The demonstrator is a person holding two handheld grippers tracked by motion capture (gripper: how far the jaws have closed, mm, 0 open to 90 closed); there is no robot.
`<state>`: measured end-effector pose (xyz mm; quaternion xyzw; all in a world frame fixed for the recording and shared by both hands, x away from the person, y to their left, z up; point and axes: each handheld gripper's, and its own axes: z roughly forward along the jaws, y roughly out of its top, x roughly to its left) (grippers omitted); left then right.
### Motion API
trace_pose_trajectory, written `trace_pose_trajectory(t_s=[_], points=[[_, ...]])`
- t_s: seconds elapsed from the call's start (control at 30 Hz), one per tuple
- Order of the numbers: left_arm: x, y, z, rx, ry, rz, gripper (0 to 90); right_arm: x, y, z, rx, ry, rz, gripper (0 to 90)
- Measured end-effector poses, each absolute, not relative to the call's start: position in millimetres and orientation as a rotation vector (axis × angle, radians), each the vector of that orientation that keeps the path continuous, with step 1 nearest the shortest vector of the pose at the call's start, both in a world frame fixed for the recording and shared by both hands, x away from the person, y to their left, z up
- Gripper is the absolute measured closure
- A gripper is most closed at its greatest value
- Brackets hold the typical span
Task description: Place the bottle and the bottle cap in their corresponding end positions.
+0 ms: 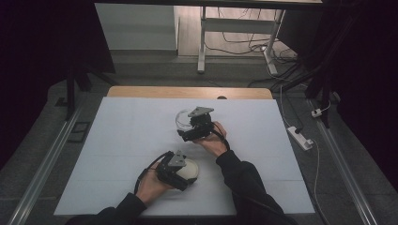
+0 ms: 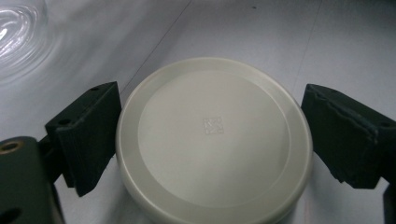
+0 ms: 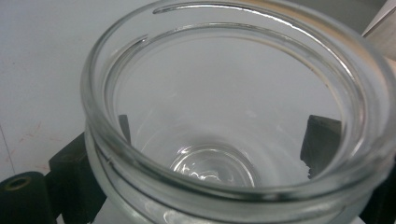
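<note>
A round off-white lid [image 2: 212, 140] lies flat on the white table cover [image 1: 122, 140], near the front. My left gripper [image 2: 210, 100] straddles it, and both black jaws press on its rim. From above, the left gripper [image 1: 186, 173] covers most of the lid [image 1: 193, 168]. Further back at mid table, an empty clear glass jar [image 3: 224, 121] stands open-mouthed, with no lid on it. My right gripper [image 3: 205, 135] is shut around its body, the jaws showing through the glass. The high view has the right gripper [image 1: 186, 124] against the jar [image 1: 182, 118]. The left gripper view catches the jar [image 2: 18, 32] at its top left corner.
A wooden table edge [image 1: 187, 92] runs behind the white cover. On the floor to the right lie a power strip [image 1: 300, 137] and cables. A white desk frame [image 1: 202, 42] stands beyond the table. Metal rails [image 1: 47, 164] flank both sides.
</note>
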<state>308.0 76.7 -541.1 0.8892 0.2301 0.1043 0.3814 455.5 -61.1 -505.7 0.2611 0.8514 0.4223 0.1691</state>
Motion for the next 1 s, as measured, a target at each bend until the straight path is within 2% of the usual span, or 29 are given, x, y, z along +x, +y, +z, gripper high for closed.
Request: trace_pose_trajectory(t_s=[0.27, 0.57, 0.73, 1.0], points=[[312.5, 77.0, -542.7, 2.280, 0.622, 0.217, 8.3, 455.6, -62.3, -509.7, 0.743, 2.418, 1.207, 6.3], [312.3, 74.4, -543.3, 2.338, 0.622, 0.243, 5.4, 456.8, -64.5, -510.5, 0.771, 2.427, 1.216, 5.8], [314.5, 79.0, -543.1, 2.292, 0.651, 0.200, 2.7, 457.4, -64.9, -510.3, 0.771, 2.434, 1.213, 5.5], [314.9, 84.4, -542.8, 2.255, 0.655, 0.158, 0.0, 458.0, -66.2, -509.6, 0.784, 2.467, 1.245, 0.0]])
